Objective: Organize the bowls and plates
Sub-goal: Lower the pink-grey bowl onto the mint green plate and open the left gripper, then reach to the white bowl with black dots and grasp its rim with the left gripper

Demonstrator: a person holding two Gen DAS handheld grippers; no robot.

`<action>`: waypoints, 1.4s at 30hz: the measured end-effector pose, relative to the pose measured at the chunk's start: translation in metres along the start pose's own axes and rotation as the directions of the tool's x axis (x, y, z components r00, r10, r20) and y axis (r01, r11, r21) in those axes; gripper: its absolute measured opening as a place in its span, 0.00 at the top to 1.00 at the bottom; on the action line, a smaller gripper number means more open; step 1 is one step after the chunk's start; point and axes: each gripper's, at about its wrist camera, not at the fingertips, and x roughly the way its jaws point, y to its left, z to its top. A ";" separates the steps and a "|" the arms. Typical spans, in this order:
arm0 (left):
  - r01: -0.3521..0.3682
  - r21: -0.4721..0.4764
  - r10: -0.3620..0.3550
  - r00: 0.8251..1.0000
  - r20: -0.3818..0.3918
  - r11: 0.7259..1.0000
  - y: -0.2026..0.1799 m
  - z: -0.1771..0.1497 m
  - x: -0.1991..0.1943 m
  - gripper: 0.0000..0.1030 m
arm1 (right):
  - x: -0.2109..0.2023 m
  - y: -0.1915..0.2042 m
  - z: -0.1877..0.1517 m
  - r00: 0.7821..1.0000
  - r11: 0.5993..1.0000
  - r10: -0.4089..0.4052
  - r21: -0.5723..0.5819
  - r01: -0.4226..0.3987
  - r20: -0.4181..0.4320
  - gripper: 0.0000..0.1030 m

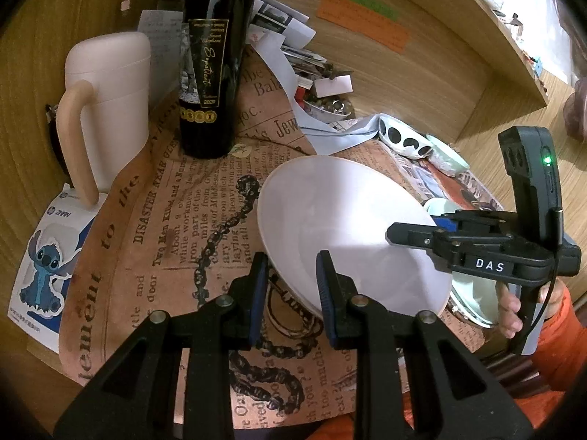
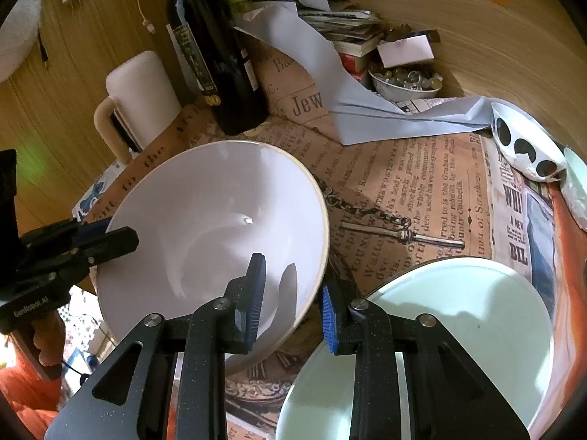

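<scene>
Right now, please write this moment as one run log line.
bowl: white, tilted, rim held both sides | left fingers: on near rim | right fingers: on rim | plate: pale green, beside bowl

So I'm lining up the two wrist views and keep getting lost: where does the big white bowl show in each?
Left wrist view: the big white bowl sits centre-right, its near rim between the left gripper pads.
Right wrist view: the same bowl fills the centre-left, its right rim between the right gripper pads.
Shared landmark: the dark wine bottle stands behind the bowl in both.
</scene>
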 end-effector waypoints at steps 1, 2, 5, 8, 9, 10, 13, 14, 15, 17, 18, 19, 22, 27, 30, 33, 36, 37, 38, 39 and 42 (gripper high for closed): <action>-0.001 0.003 0.001 1.000 -0.002 1.000 0.000 0.000 0.000 0.74 | -0.002 0.000 0.000 1.000 1.000 0.000 -0.002 0.000 0.004 0.75; -0.003 0.004 0.003 1.000 -0.003 1.000 -0.001 0.000 0.000 0.74 | -0.004 -0.001 0.000 1.000 1.000 -0.006 -0.006 0.006 0.013 0.74; -0.043 0.019 0.043 0.999 0.009 0.999 -0.002 0.001 -0.001 0.74 | -0.015 -0.003 0.002 0.999 1.000 -0.018 -0.013 0.019 0.042 0.74; -0.079 0.036 0.077 0.996 0.043 0.996 -0.003 0.007 -0.009 0.74 | -0.030 -0.011 0.004 0.996 1.000 -0.030 0.005 0.030 0.079 0.67; -0.078 0.033 0.076 0.996 0.054 0.996 -0.003 0.010 -0.012 0.73 | -0.036 -0.016 0.004 0.995 0.999 -0.039 0.016 0.037 0.095 0.64; -0.078 0.033 0.076 0.995 0.066 0.996 -0.004 0.013 -0.016 0.73 | -0.042 -0.020 0.005 0.993 0.999 -0.047 0.026 0.044 0.108 0.62; -0.084 0.050 0.078 0.991 0.111 0.995 -0.011 0.022 -0.028 0.68 | -0.060 -0.034 0.005 0.986 0.996 -0.078 0.057 0.071 0.150 0.62; -0.082 0.060 0.073 0.989 0.132 0.995 -0.016 0.027 -0.033 0.66 | -0.065 -0.039 0.005 0.983 0.995 -0.090 0.067 0.080 0.162 0.62; -0.079 0.069 0.068 0.987 0.149 0.995 -0.019 0.031 -0.036 0.60 | -0.074 -0.045 0.005 0.978 0.992 -0.105 0.081 0.092 0.180 0.61; -0.070 0.089 0.053 0.982 0.179 0.994 -0.027 0.039 -0.042 0.54 | -0.087 -0.054 0.004 0.969 0.989 -0.129 0.103 0.109 0.211 0.59; -0.058 0.103 0.037 0.980 0.195 0.993 -0.034 0.045 -0.046 0.52 | -0.096 -0.061 0.005 0.963 0.986 -0.143 0.118 0.118 0.230 0.59; -0.046 0.113 0.022 0.979 0.204 0.993 -0.039 0.049 -0.048 0.49 | -0.104 -0.066 0.005 0.957 0.983 -0.157 0.131 0.127 0.246 0.59; -0.005 0.133 -0.025 0.974 0.224 0.991 -0.053 0.064 -0.049 0.43 | -0.127 -0.082 0.006 0.937 0.974 -0.198 0.167 0.154 0.289 0.59; 0.018 0.194 -0.062 0.974 0.219 0.981 -0.079 0.091 -0.032 0.38 | -0.154 -0.111 0.010 0.902 0.953 -0.277 0.218 0.212 0.332 0.50; 0.055 0.211 -0.093 0.981 0.173 0.976 -0.093 0.107 -0.012 0.38 | -0.162 -0.130 0.014 0.886 0.938 -0.317 0.249 0.240 0.339 0.48; 0.089 0.215 -0.117 0.985 0.124 0.972 -0.106 0.121 0.011 0.38 | -0.164 -0.146 0.019 0.876 0.927 -0.345 0.272 0.260 0.339 0.48; 0.090 0.227 -0.111 0.991 0.080 0.970 -0.120 0.135 0.040 0.38 | -0.159 -0.165 0.026 0.872 0.916 -0.365 0.292 0.274 0.326 0.48; 0.092 0.229 -0.109 0.992 0.064 0.969 -0.125 0.141 0.051 0.38 | -0.157 -0.169 0.027 0.873 0.915 -0.366 0.297 0.274 0.321 0.48; 0.091 0.229 -0.105 0.993 0.047 0.969 -0.130 0.146 0.063 0.38 | -0.152 -0.178 0.031 0.879 0.913 -0.362 0.307 0.268 0.311 0.48; 0.089 0.229 -0.100 0.994 0.038 0.969 -0.133 0.148 0.070 0.38 | -0.149 -0.183 0.033 0.881 0.912 -0.363 0.312 0.267 0.305 0.48; 0.087 0.233 -0.086 0.996 -0.014 0.969 -0.144 0.157 0.104 0.38 | -0.136 -0.202 0.039 0.888 0.904 -0.365 0.336 0.266 0.280 0.48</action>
